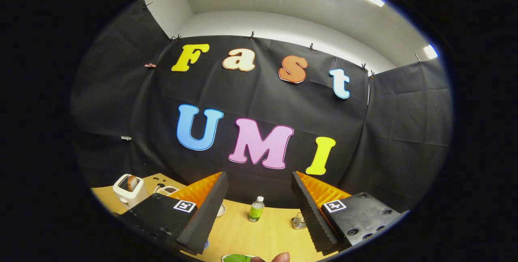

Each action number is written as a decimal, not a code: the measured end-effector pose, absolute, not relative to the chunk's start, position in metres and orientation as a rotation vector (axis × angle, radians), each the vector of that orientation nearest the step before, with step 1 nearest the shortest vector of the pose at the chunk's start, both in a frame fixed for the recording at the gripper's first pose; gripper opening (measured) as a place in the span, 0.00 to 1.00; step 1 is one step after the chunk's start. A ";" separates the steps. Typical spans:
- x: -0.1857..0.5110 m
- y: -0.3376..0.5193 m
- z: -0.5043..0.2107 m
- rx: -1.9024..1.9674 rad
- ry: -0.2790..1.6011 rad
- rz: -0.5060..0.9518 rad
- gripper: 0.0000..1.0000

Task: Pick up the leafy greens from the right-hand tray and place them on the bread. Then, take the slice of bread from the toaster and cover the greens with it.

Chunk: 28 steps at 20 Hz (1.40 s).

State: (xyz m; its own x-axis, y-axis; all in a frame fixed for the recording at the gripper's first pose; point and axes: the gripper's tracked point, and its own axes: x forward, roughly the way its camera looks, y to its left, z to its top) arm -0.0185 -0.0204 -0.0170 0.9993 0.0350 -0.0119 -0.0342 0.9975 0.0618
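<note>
Pale wood bench (243, 233) runs under the jaws (259, 213), which stand wide apart with nothing between them but open bench. The view tilts upward, so the black cloth wall (121, 104) takes most of what lies ahead.

Toaster (128, 191), white, sits at about 10 o'clock from the jaws, well beyond the left finger, near the bench's far edge. A brown slice of bread (132, 182) stands upright in its slot, top edge poking out.

Just right of the toaster, a small flat item (168, 190) with a dark centre lies on the bench; too small to identify.

Small bottle (256, 209) with a green label and white cap stands upright at 12 o'clock, beyond the fingers and roughly centred in the gap between them.

A small metallic object (298, 222) sits at about 1 o'clock, just beside the inner face of the right finger; kind unclear.

Leafy greens (236, 258): a bright green patch at 6 o'clock, close under the jaws, partly cut off. A white rim shows at its left edge; cannot tell whether that is the tray. Just right of the greens, a fingertip (281, 257) of the person's hand pokes in.
</note>
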 end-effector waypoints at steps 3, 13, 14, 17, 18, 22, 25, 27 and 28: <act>-0.022 -0.026 -0.017 0.064 0.011 0.011 0.98; -0.027 -0.043 -0.022 0.054 0.025 -0.034 0.98; -0.028 -0.045 -0.022 0.054 0.026 -0.033 0.98; -0.027 -0.045 -0.033 0.061 0.037 -0.003 0.98; -0.027 -0.040 -0.052 0.071 0.085 0.037 0.98; -0.063 -0.018 -0.210 0.078 0.478 0.187 0.98; -0.091 0.018 -0.319 0.067 0.686 0.285 0.98; -0.099 0.043 -0.374 0.070 0.809 0.362 0.95; -0.102 0.054 -0.399 0.081 0.870 0.391 0.94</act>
